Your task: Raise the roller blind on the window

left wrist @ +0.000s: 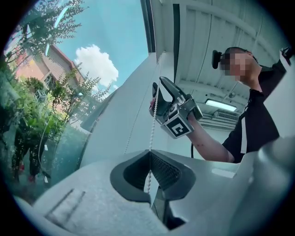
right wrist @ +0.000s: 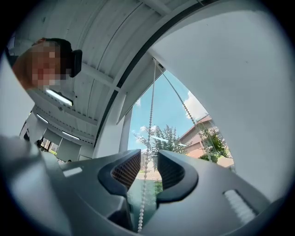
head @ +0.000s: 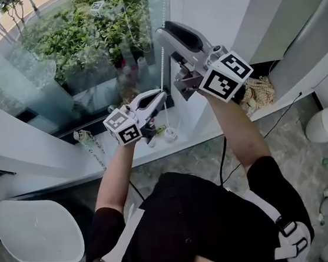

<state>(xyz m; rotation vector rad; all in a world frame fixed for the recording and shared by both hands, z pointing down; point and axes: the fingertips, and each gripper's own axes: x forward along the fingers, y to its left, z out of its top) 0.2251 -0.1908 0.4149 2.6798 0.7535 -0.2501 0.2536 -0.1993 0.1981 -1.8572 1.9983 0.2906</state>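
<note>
Bead chain taut, vertical

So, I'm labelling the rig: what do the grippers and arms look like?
Left gripper and right gripper: grey shells, dark ribbed fingers, each bearing a white cube with black square markers. Short black sleeves; a black cable hangs by the right arm.

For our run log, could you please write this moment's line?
left gripper: shut on bead chain | right gripper: open, bead chain between jaws
</note>
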